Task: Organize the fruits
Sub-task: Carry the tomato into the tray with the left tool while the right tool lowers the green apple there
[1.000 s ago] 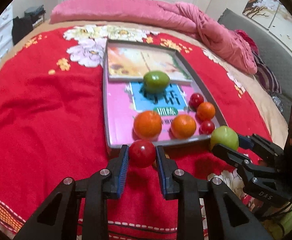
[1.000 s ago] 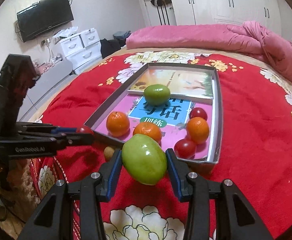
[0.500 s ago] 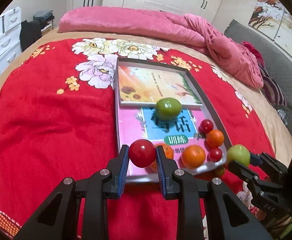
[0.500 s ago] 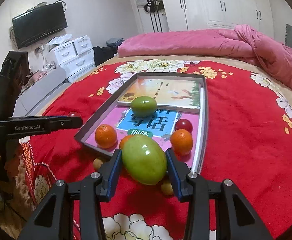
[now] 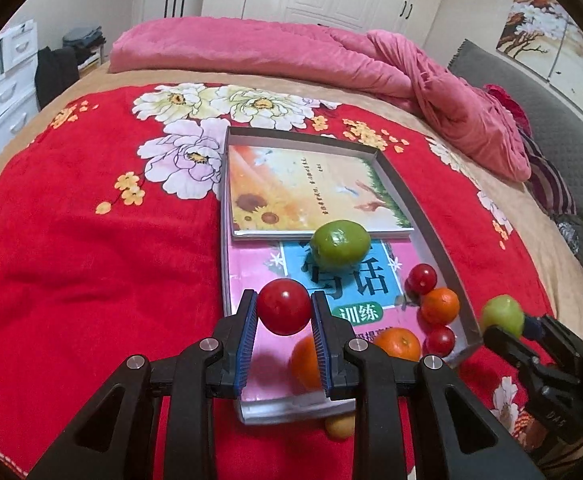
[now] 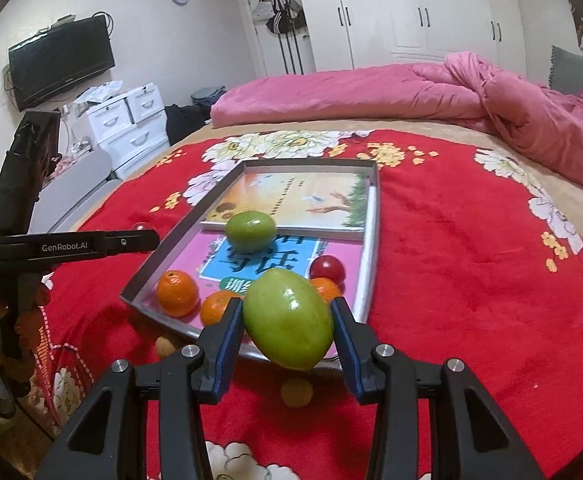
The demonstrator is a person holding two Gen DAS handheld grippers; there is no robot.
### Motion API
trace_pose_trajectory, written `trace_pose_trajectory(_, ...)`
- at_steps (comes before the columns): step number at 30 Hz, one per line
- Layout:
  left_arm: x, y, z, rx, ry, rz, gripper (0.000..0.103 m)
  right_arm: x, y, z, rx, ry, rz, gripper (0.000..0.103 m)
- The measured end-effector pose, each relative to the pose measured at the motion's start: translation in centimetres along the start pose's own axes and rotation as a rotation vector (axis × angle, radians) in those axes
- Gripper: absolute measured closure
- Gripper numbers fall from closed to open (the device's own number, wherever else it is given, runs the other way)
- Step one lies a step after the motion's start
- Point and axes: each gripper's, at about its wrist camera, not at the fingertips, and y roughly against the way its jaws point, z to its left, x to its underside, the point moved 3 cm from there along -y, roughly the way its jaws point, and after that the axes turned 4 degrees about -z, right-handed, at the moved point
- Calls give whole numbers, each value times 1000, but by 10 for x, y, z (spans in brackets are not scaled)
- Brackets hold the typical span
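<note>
Both grippers have travelled forward over the red flowered blanket (image 5: 91,280) in the last second, and the tray (image 5: 431,216) that sat ahead of them a moment ago now lies right under their tips. That reads as the carry nearly finished: two fruits are over or at the tray's near edge, and what remains, I'd say, is lowering and letting go.

Biggest piece first: the tray sits mid-blanket with two books lying flat inside it. On the books rest a green fruit (image 5: 340,245), three oranges, of which the nearest (image 5: 305,360) peeks out behind the left fingers, and three small red tomatoes along the right wall, the farthest (image 5: 422,278) next to an orange.

Now the right gripper (image 6: 287,320): its jaws are clamped on a green mango (image 6: 287,318), smooth, glossy, egg-shaped, wider than the pads that pinch it. It hangs above the tray's near rim.

The left gripper (image 5: 284,308) is squeezed tight on a red tomato (image 5: 284,306), round and shiny, held at the very fingertips above the pink book (image 5: 247,280).

Smallest of all: two little tan fruits (image 6: 296,392) lie on the blanket just outside the near rim, still to be collected. Too small to name for certain.
</note>
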Motion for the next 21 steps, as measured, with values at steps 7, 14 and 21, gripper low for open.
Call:
trace_pose_trajectory(7, -3, -17, -1, 1, -22, 12, 75, -1, -1, -14, 49, -32, 0, 59)
trace_pose_trajectory(14, 1, -33, -4, 12, -42, 46, 75, 1, -4, -17, 77, -26, 10, 59)
trace_pose_trajectory(21, 9, -42, -8, 21, -55, 78, 76, 3, -9, -12, 70, 2, 18, 59)
